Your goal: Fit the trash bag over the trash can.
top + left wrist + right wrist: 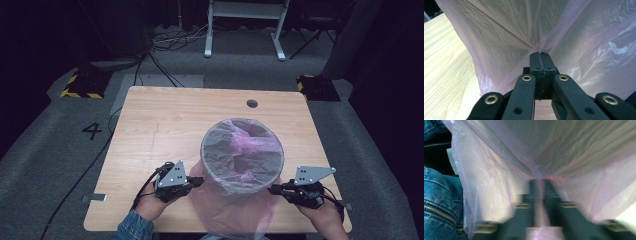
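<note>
High view: two grippers pinch a pink bag draped over a bin, lower centre of frame.
Left gripper and right gripper jaws are clamped on the plastic; next likely pulling the bag down evenly.

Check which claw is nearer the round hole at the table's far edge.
Left, but only slightly. The left claw grips the pink bag at the near left, the right claw at the near right; the hole lies far beyond both.
</note>
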Action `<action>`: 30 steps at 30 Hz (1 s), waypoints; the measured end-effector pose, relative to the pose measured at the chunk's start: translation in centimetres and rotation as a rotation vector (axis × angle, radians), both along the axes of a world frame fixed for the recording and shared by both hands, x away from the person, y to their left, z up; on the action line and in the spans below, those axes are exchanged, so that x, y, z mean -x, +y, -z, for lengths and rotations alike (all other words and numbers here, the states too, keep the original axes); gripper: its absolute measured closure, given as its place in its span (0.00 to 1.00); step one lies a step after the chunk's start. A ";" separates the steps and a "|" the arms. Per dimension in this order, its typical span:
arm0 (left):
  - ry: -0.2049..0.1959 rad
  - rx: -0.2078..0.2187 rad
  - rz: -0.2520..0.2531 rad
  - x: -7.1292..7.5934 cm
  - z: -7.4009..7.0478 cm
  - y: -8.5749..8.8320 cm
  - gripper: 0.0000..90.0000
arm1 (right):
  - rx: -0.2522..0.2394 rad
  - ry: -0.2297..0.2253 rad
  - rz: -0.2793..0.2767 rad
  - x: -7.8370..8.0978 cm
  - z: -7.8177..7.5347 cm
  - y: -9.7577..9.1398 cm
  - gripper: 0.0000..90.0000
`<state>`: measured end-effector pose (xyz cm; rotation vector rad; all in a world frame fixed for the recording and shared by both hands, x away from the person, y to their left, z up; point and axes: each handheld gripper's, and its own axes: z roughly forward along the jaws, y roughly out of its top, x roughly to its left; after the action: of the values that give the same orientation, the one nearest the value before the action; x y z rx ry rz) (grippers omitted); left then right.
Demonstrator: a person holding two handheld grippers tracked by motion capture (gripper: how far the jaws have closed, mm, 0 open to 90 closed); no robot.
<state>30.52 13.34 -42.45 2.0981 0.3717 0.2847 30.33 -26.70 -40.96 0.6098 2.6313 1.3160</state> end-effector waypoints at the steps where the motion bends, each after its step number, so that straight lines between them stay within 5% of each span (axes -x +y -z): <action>1: 0.003 -0.009 -0.004 -0.1 0.2 0.0 1.00 | -0.001 0.018 0.009 -0.1 0.1 -0.1 1.00; 4: 0.018 -0.031 -0.015 -0.3 1.0 0.1 1.00 | 0.022 0.070 0.022 -0.6 0.9 -0.4 1.00; 7: 0.006 -0.082 -0.023 -0.2 1.5 -0.2 1.00 | 0.012 0.072 0.002 -0.5 1.7 -0.7 1.00; 10: 0.008 -0.069 0.015 0.1 1.5 -0.4 1.00 | -0.031 -0.023 0.010 0.3 1.6 -0.5 0.46; 13: -0.034 -0.018 0.077 1.0 0.8 -0.7 1.00 | -0.040 -0.102 0.034 1.3 1.4 0.2 0.33; 17: -0.061 0.009 0.112 1.9 0.0 -0.9 1.00 | -0.013 -0.142 0.089 1.4 1.0 0.9 0.59; 20: -0.064 0.006 0.106 2.0 0.0 -0.8 1.00 | -0.027 -0.083 0.098 0.7 1.0 0.5 0.96; 30: -0.061 -0.036 0.044 1.4 1.0 -0.8 1.00 | -0.035 -0.026 0.102 0.6 1.8 -1.3 1.00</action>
<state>29.09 12.57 -43.48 2.1254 0.2864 0.3307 29.70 -28.02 -42.74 0.7171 2.5255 1.3329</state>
